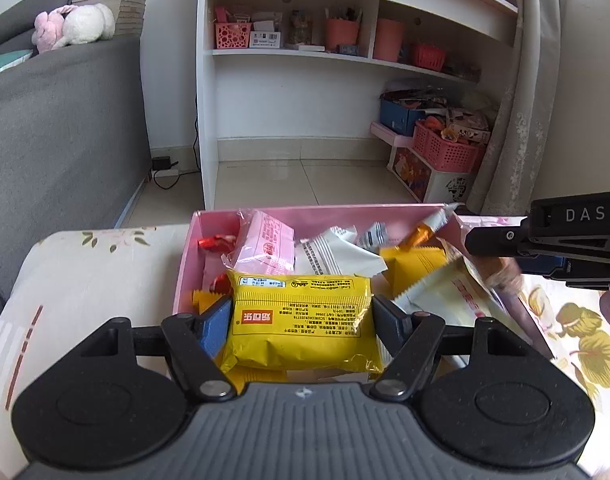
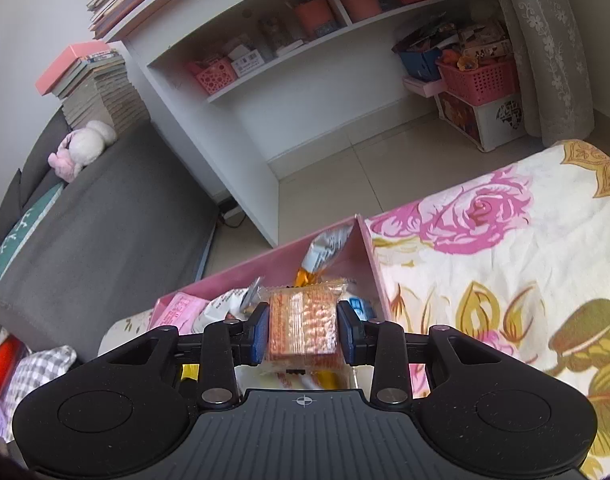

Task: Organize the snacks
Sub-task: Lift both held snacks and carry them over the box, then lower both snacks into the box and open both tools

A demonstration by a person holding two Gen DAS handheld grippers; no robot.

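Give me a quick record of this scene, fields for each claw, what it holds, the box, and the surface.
left claw: shut on yellow snack packet
right claw: shut on clear-wrapped orange biscuit pack
pink box: open, holds mixed snack packets
surface: floral cloth under the box
task state: both packets held over the box

white shelf unit point(image 1: 289, 64) against the wall, holding a pink perforated basket point(image 1: 232, 35), two salmon-pink tubs point(image 1: 342, 34) and a small red basket point(image 1: 428, 56). under it, on the tiled floor point(image 1: 265, 180): a blue box point(image 1: 397, 118), a pink lattice basket point(image 1: 445, 148) atop a white printed storage box point(image 1: 433, 178). lace curtain point(image 1: 521, 92) hanging at right. grey sofa point(image 1: 61, 132) at left, with a pink-and-white plush toy point(image 1: 75, 26) and a stack of books point(image 2: 97, 88) on top. floral tablecloth point(image 2: 485, 260) below.
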